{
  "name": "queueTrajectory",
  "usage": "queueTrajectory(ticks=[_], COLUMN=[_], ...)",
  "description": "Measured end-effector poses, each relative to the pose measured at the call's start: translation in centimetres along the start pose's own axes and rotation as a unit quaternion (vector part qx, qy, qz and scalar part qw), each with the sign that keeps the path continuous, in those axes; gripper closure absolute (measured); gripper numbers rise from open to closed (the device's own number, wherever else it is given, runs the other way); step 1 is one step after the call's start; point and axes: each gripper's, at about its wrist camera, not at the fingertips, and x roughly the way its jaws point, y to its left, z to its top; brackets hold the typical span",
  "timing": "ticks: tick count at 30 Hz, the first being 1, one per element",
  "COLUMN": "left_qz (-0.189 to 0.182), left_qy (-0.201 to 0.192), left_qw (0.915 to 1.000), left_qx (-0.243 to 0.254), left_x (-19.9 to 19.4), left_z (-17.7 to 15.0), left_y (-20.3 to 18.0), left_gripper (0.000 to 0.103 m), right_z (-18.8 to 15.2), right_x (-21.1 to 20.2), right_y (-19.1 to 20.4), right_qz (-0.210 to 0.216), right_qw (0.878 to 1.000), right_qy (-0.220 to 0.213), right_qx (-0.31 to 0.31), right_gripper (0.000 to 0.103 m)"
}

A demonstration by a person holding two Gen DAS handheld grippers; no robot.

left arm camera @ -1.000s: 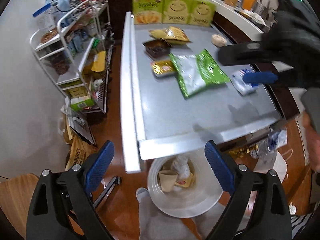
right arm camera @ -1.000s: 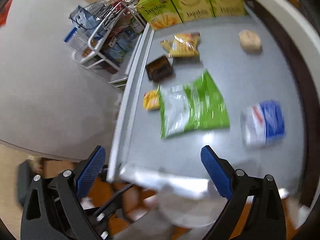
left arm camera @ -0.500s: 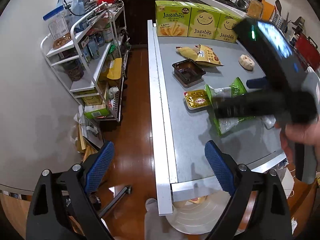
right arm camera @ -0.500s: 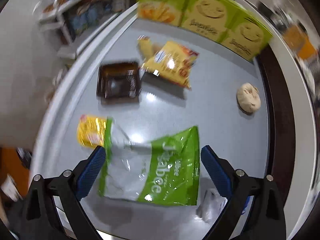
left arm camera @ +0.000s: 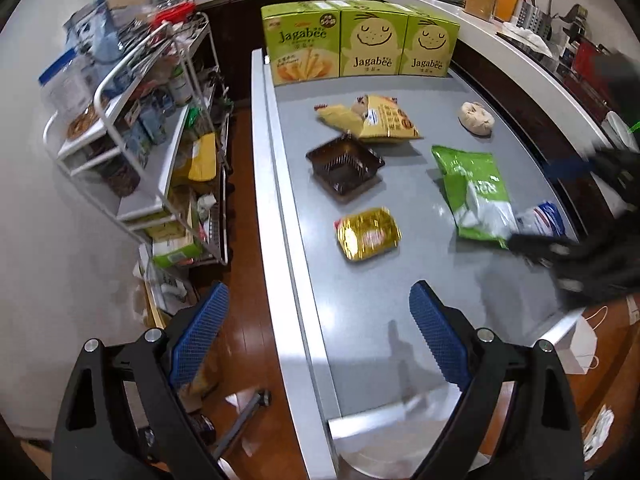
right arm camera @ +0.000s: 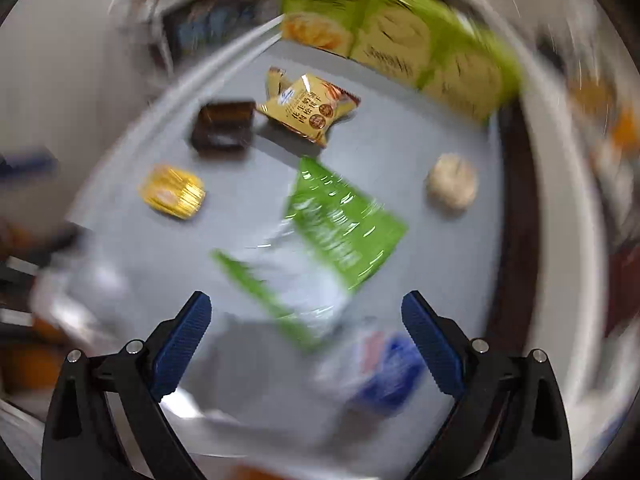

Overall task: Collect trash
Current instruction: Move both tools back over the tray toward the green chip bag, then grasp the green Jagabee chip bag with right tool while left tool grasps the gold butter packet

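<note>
Trash lies on the grey table (left arm camera: 360,288): a yellow snack bag (left arm camera: 376,120), a brown plastic tray (left arm camera: 344,166), a gold wrapper (left arm camera: 368,233), a green bag (left arm camera: 474,196), a blue-and-white packet (left arm camera: 540,218) and a crumpled beige ball (left arm camera: 476,118). My left gripper (left arm camera: 316,302) is open and empty, high over the table's near left edge. My right gripper (right arm camera: 306,304) is also open and empty, hovering above the green bag (right arm camera: 340,232) and the blue-and-white packet (right arm camera: 384,372). That view is motion-blurred. In the left wrist view the right gripper (left arm camera: 546,208) reaches in from the right.
Three green Jagabee boxes (left arm camera: 360,52) stand along the table's far end. A white wire rack (left arm camera: 160,148) full of goods stands left of the table across a wooden floor strip. A cluttered kitchen counter (left arm camera: 520,36) curves behind. A white bin's rim (left arm camera: 356,460) shows below the table's near end.
My left gripper has moved from above the bin to over the table's near end. My right gripper has swung over the table and rolled, and now hangs over the green bag.
</note>
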Motion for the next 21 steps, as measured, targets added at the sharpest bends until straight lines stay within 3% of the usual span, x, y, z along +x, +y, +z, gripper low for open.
queueTrajectory(ticks=[2, 3, 5, 7, 9, 13, 16, 21], left_qz=[0.007, 0.004, -0.007, -0.016, -0.024, -0.03, -0.03, -0.032], left_qy=[0.008, 0.01, 0.011, 0.014, 0.022, 0.046, 0.054, 0.061], left_qw=[0.9999, 0.9999, 0.9996, 0.9993, 0.999, 0.9981, 0.9976, 0.9948], left_qx=[-0.004, -0.01, -0.025, -0.032, -0.032, -0.027, -0.031, -0.075], left_x=[0.8, 1.0, 1.4, 1.8, 2.7, 4.6, 5.4, 6.1], left_z=[1.1, 1.5, 2.1, 2.5, 2.8, 2.7, 2.7, 3.0], left_y=[0.2, 0.4, 0.6, 0.5, 0.1, -0.5, -0.7, -0.6], left_gripper=[0.01, 0.01, 0.01, 0.01, 0.01, 0.01, 0.01, 0.014], right_z=[-1.0, -1.4, -1.4, -0.8, 0.1, 2.1, 2.7, 2.9], right_x=[-0.1, 0.0, 0.6, 1.1, 1.7, 4.0, 5.3, 6.2], right_y=[-1.9, -2.2, -3.5, -4.4, -4.8, -4.6, -4.6, -4.5], right_qz=[0.086, 0.095, 0.058, 0.068, 0.073, 0.027, 0.025, 0.02], right_qw=[0.989, 0.985, 0.979, 0.971, 0.967, 0.971, 0.97, 0.968], right_qy=[0.007, 0.008, 0.007, 0.007, 0.007, 0.038, 0.054, 0.067], right_qx=[0.117, 0.144, 0.195, 0.228, 0.242, 0.235, 0.237, 0.242], right_gripper=[0.009, 0.009, 0.009, 0.009, 0.008, 0.008, 0.008, 0.008])
